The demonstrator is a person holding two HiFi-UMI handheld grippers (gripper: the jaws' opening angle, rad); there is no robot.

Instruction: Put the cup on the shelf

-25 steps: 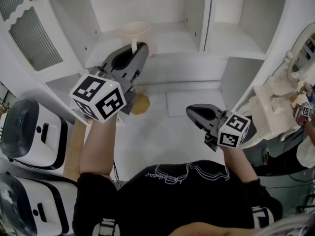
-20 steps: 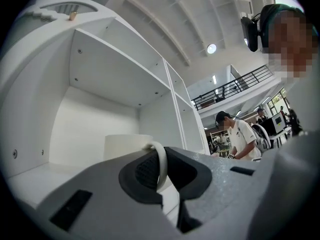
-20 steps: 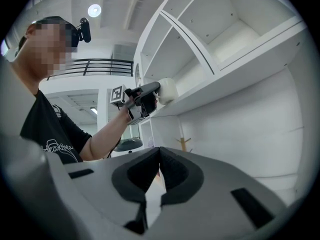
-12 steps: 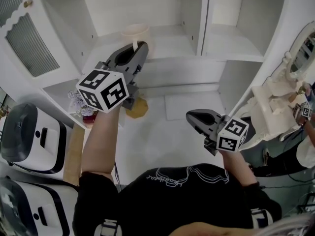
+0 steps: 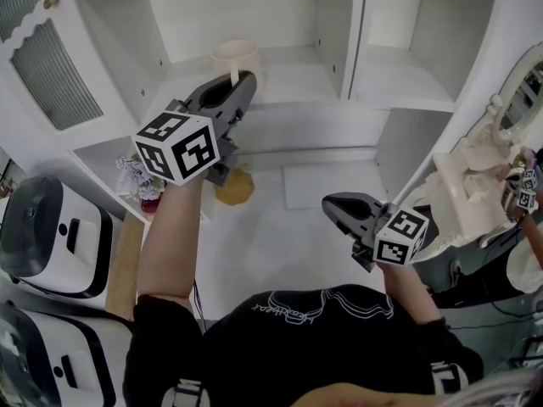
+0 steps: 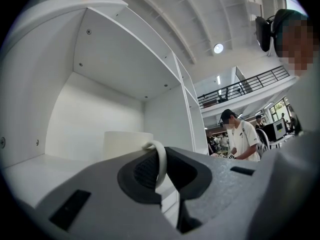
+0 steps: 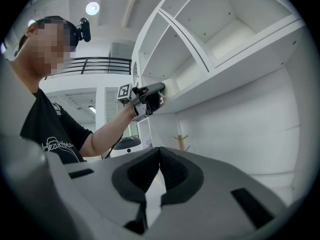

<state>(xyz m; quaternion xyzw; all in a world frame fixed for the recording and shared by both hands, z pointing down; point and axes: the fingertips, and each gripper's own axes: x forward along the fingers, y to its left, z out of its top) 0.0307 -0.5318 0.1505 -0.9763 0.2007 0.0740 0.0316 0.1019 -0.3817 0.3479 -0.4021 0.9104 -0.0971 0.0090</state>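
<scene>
Left gripper (image 5: 233, 87) is clamped tight on the cup's handle (image 6: 161, 156), which runs straight through the closed jaws. Over the last second it hardly moved. The marker cube (image 5: 176, 147) drifted slightly and the grip did not change.

The white cabinet (image 5: 352, 24) is in the same place in the head view. The shelf (image 5: 288, 75) in its left bay now has the cup (image 5: 235, 55) over it, towards the back. The left gripper view shows the cup body (image 6: 125, 144) upright just past the jaws, with the shelf board (image 6: 35, 171) running under it. The gripper body hides the cup's base, so I can't tell whether it is resting on the board or just above it.

My read: transport is done and the hand is settling. What's left is to confirm contact, release, and back out without snagging the handle.

Right gripper (image 5: 333, 203) sagged a little lower and is well clear of the shelf. Its jaws are together with nothing between them (image 7: 160, 169).

Writing:
- The black T-shirt (image 5: 322, 346) has white script lettering across the chest, too distorted to read.
- Both marker cubes carry black-and-white square codes only, no text.
- The cup has no visible print or logo.
- The white appliances (image 5: 51, 227) at lower left show no legible label.
</scene>
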